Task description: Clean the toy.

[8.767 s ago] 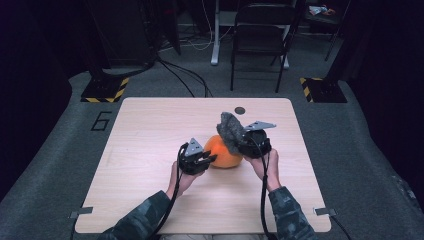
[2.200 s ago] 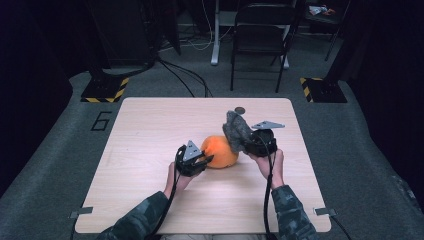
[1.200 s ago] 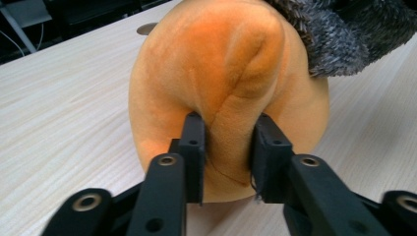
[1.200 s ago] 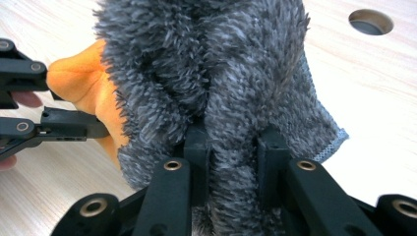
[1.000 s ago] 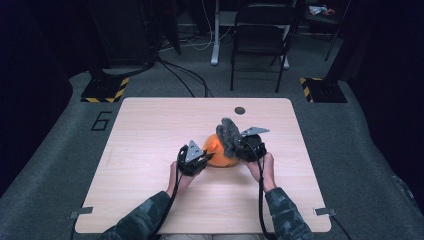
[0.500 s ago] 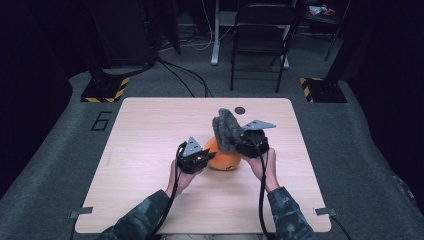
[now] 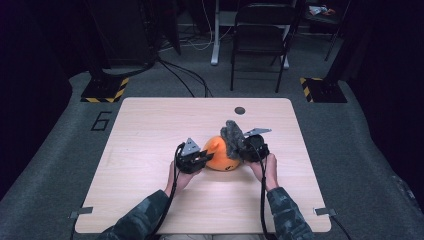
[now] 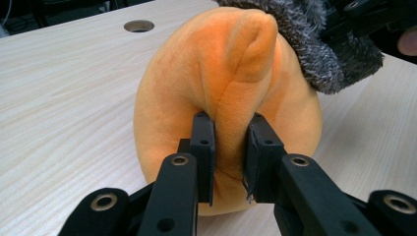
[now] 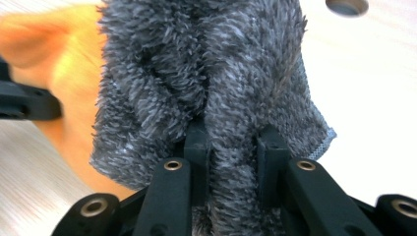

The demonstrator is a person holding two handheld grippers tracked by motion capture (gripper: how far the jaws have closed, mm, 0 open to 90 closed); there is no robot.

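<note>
A round orange plush toy [image 7: 219,156] lies on the wooden table [image 7: 150,125] between the two grippers. My left gripper [image 7: 201,158] is at the toy's left side, shut on a raised fold of the orange plush [image 8: 196,83]; the fold is pinched between its pads [image 8: 229,147]. My right gripper [image 7: 241,148] is shut on a fuzzy grey cloth [image 7: 231,134], which stands up from the jaws and leans on the toy's upper right. In the right gripper view the cloth [image 9: 206,64] bunches between the jaws [image 9: 231,147], with the orange plush [image 9: 64,59] behind it at left.
A round cable hole [image 7: 239,110] is in the table top behind the toy. A folding chair [image 7: 260,30] and equipment stands with yellow-black bases [image 7: 105,90] are on the floor beyond the far edge. Bare table lies to the left and in front.
The right gripper lifted the grey cloth a little half a second ago, then brought it back down against the toy. The left gripper and the toy stay where they were.
</note>
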